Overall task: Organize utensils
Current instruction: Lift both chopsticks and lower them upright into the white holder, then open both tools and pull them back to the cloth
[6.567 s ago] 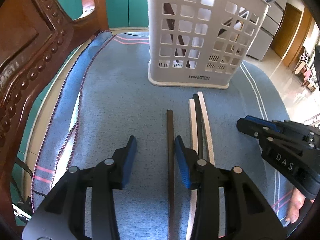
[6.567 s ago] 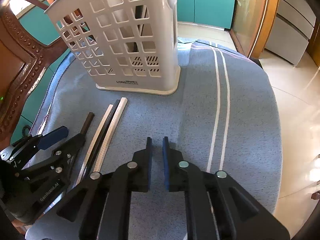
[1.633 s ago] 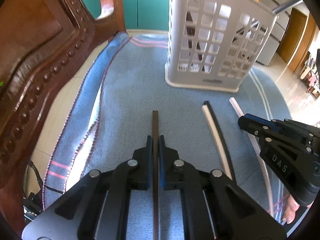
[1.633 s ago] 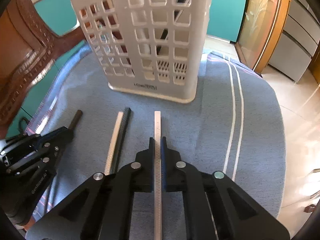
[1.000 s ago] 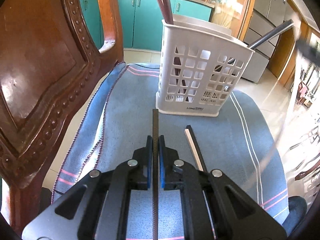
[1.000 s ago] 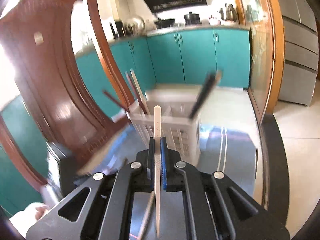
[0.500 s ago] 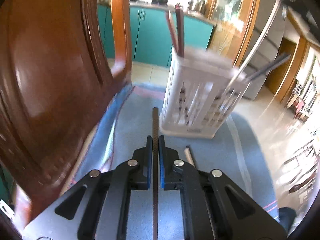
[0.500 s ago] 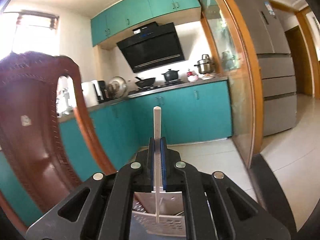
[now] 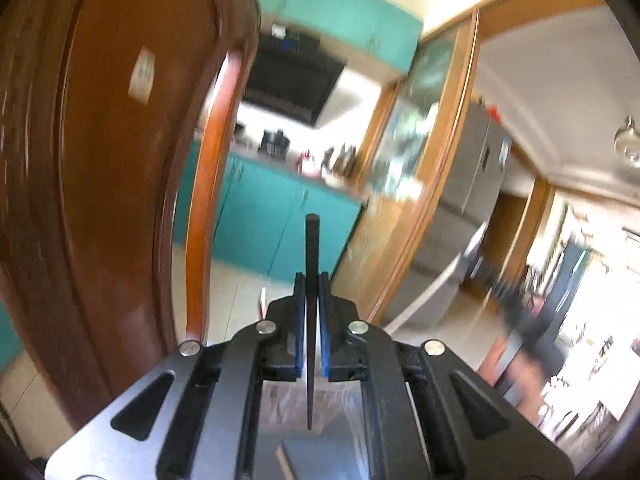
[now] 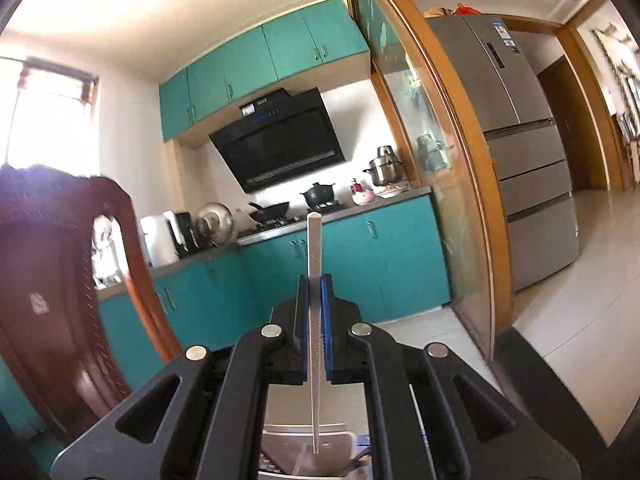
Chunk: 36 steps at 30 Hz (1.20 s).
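The dark chopstick [image 9: 311,256] stood upright, pinched between the closed blue pads of the left gripper [image 9: 311,280], its lower tip over the white basket [image 10: 288,446]. The right gripper [image 10: 314,284] likewise clamped the white chopstick [image 10: 314,248] above the basket's rim. The wooden chair [image 9: 100,168] crowded the left. Half a second earlier the left view still showed the whole basket.

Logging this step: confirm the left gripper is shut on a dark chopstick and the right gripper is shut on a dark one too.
Wrong on the right: the right gripper is shut on a white chopstick, as the right wrist view shows. The left gripper is indeed shut on a dark chopstick.
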Motion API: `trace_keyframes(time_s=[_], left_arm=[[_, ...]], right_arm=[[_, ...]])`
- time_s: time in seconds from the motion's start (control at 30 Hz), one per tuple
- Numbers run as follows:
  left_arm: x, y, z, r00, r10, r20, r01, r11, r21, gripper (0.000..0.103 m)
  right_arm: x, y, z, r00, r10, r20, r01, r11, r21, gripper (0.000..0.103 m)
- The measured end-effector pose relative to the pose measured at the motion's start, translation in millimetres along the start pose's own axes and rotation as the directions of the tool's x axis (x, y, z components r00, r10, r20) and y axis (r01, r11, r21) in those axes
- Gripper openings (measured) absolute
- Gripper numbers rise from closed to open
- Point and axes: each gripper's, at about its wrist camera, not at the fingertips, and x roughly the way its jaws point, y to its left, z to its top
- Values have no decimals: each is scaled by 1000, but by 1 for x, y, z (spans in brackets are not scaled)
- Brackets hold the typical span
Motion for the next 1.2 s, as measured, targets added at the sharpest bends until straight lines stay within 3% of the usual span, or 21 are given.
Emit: trace_keyframes(time_s=[0.1,0.2,0.27,0.37,0.53,0.6,0.7,0.87,0.97,1.07,1.13,1.2], left_arm=[[5,0,11,996,3,86,0,999,-45,7],[16,4,4,988,66,143,-60,997,-45,7],[30,8,-6,986,99,138,-92,994,-54,7],[62,18,-25,989,136,55,-132,989,-60,7],[98,20,-42,979,200,-33,-200,980,2,7],[103,15,-49,976,210,-63,-208,977,44,7],[103,13,-52,977,202,-71,-198,978,60,7],[81,14,-51,984,170,-56,-168,985,39,15],[59,15,-55,986,169,-9,-168,985,38,15],[37,19,-68,977,212,25,-213,975,61,15],[33,29,-82,970,242,-3,-241,968,64,15],[38,37,-98,956,288,-51,-282,955,94,15]], right_arm=[[27,-2,-26,996,-13,-90,8,999,-47,7],[45,-6,-49,987,-11,-162,0,998,-66,7],[54,-6,-61,977,15,-214,-29,998,-64,7],[59,1,-74,967,37,-251,-65,992,-106,7],[53,3,-75,962,45,-269,-87,985,-146,7],[45,-2,-71,962,45,-268,-83,988,-131,14],[31,-11,-60,967,63,-248,-89,992,-93,25],[-17,-15,-30,972,152,-179,-164,985,-51,28],[-44,-12,-28,950,243,-198,-256,966,-45,28],[-56,-2,-53,910,318,-266,-351,932,-88,28],[-53,6,-83,878,336,-342,-398,908,-129,28],[-30,12,-130,821,280,-498,-392,910,-135,28]])
